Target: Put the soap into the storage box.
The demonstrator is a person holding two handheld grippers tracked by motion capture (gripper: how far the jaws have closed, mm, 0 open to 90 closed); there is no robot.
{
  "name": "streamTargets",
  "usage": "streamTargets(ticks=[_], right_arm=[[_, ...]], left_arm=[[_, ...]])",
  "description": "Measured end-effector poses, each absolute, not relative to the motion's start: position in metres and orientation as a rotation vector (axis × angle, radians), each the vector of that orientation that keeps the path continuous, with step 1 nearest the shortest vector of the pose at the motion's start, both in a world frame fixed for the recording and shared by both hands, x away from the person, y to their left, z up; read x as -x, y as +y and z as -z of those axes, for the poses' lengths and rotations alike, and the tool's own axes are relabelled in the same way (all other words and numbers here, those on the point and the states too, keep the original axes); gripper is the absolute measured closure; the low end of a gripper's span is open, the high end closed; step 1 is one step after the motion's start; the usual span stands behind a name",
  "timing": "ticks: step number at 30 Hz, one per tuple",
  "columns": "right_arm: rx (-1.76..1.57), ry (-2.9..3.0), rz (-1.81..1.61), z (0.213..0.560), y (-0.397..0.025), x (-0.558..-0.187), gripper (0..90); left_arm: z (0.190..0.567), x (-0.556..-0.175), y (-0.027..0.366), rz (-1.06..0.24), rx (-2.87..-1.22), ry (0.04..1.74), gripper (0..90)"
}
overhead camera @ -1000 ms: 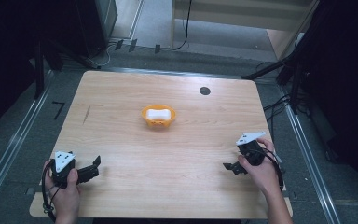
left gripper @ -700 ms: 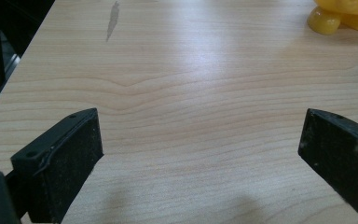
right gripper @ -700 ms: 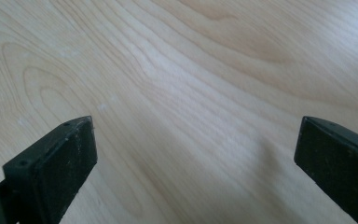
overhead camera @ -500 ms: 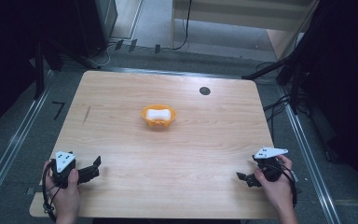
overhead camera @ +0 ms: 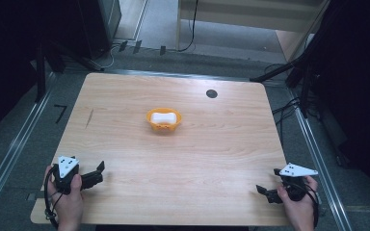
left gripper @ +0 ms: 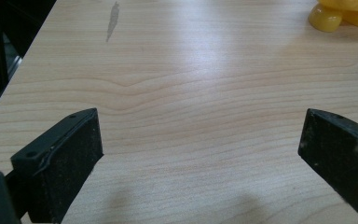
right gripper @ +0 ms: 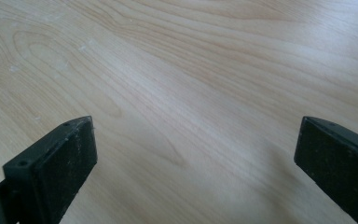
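High view: both tools, left [overhead camera: 98, 173] and right [overhead camera: 264, 191], gape empty at the near corners of the light wooden bench [overhead camera: 221, 144]; no writing legible.

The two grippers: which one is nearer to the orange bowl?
The left gripper, at the table's near left, is nearer the orange bowl; the right gripper sits at the far right corner.

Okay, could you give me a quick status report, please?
Left gripper open, right gripper open, both empty at near edge. Orange bowl mid-table, white block inside. Nothing in the way.
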State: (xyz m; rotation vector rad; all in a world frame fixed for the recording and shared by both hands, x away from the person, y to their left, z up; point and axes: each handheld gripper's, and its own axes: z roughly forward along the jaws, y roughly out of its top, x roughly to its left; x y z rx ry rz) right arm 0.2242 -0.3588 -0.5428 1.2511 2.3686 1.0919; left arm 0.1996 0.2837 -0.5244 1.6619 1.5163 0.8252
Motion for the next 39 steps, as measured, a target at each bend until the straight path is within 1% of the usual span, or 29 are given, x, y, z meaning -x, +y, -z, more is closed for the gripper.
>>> streamTargets(ticks=[7, 17, 29, 33, 39], right_arm=[[-1.264, 2.289, -1.167, 0.548, -0.375, -0.205, 0.0], [-1.296, 2.202, -1.229, 0.553, -0.387, -0.197, 0.0], [-1.296, 2.160, -1.244, 0.553, -0.383, -0.197, 0.0], [-1.254, 2.220, -1.159, 0.554, -0.373, -0.199, 0.0], [-1.257, 2.219, -1.162, 0.554, -0.373, -0.199, 0.0]], left_arm=[[0.525, -0.200, 0.283, -0.830, -1.669, 1.512, 0.0], [0.525, -0.200, 0.282, -0.830, -1.676, 1.512, 0.0], [0.525, -0.201, 0.281, -0.832, -1.686, 1.513, 0.0], [0.525, -0.200, 0.281, -0.833, -1.689, 1.516, 0.0], [0.525, -0.200, 0.281, -0.835, -1.693, 1.514, 0.0]])
